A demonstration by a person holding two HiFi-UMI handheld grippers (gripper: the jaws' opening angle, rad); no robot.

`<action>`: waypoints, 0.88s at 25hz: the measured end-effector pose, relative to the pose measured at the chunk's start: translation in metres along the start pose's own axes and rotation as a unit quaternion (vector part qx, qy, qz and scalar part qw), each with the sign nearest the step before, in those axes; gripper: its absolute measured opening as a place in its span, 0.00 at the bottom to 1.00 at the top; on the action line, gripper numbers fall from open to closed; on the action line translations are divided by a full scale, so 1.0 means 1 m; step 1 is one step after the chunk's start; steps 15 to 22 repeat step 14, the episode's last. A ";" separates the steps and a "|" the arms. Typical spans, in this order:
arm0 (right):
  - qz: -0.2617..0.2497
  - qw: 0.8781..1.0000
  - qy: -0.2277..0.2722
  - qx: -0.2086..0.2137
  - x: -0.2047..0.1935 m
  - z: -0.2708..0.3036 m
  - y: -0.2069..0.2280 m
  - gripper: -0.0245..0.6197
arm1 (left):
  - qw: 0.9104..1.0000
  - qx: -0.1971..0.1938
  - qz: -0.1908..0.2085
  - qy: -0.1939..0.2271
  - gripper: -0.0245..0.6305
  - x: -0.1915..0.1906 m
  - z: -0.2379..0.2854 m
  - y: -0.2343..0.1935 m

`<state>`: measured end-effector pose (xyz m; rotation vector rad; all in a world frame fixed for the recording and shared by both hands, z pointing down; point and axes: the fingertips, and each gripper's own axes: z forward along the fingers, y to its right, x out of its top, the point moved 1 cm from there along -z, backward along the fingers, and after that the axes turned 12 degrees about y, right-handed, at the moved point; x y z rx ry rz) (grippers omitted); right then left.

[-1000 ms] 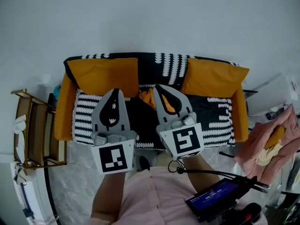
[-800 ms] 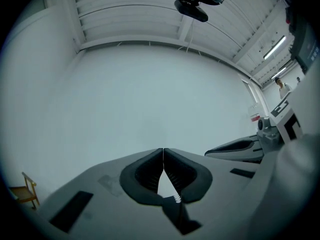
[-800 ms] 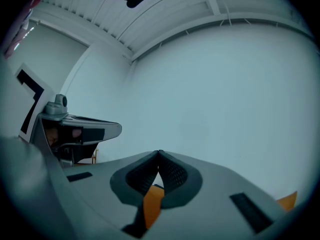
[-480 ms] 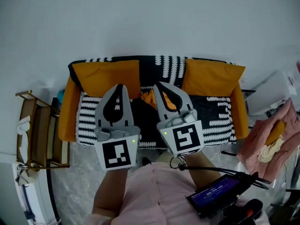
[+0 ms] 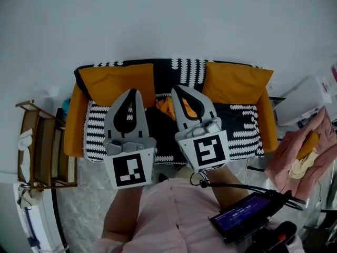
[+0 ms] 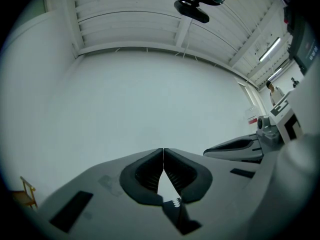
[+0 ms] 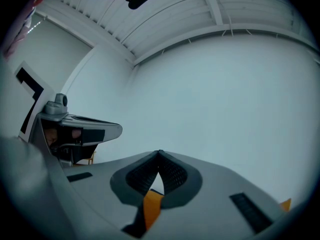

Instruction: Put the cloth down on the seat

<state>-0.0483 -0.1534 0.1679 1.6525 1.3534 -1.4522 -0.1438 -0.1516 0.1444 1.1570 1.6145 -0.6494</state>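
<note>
My left gripper [image 5: 135,91] and right gripper [image 5: 176,88] are each closed tip to tip, gripping nothing; the orange cloth [image 5: 166,108] lies bunched on the seat [image 5: 237,125], four o'clock from my left tips, seven o'clock from my right; the right is nearer.

Bright, soft indoor light; strong fisheye bend.
Overhead strip lamps [image 6: 270,48] light the pale wall [image 6: 150,94] evenly, with hardly any shadow or glare. Both gripper views curve and go black at the corners; the left gripper [image 6: 163,151] and right gripper [image 7: 159,154] look soft up close. The head view is sharp.
</note>
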 end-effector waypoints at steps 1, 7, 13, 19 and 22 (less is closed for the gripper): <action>0.000 1.000 0.000 0.001 0.000 0.000 0.000 0.04 | 1.000 0.000 0.000 0.000 0.05 0.000 0.000 0.000; 0.000 1.000 0.001 0.001 0.000 -0.001 0.001 0.04 | 1.000 0.002 0.003 0.002 0.05 0.000 0.000 0.002; 0.003 1.000 -0.006 -0.003 -0.003 -0.003 0.004 0.04 | 1.000 0.005 0.001 -0.002 0.05 -0.003 0.001 0.002; 0.002 1.000 -0.005 -0.002 -0.003 -0.002 0.004 0.04 | 1.000 0.006 0.000 -0.002 0.05 -0.003 0.001 0.001; 0.002 1.000 -0.005 -0.002 -0.003 -0.002 0.004 0.04 | 1.000 0.006 0.000 -0.002 0.05 -0.003 0.001 0.001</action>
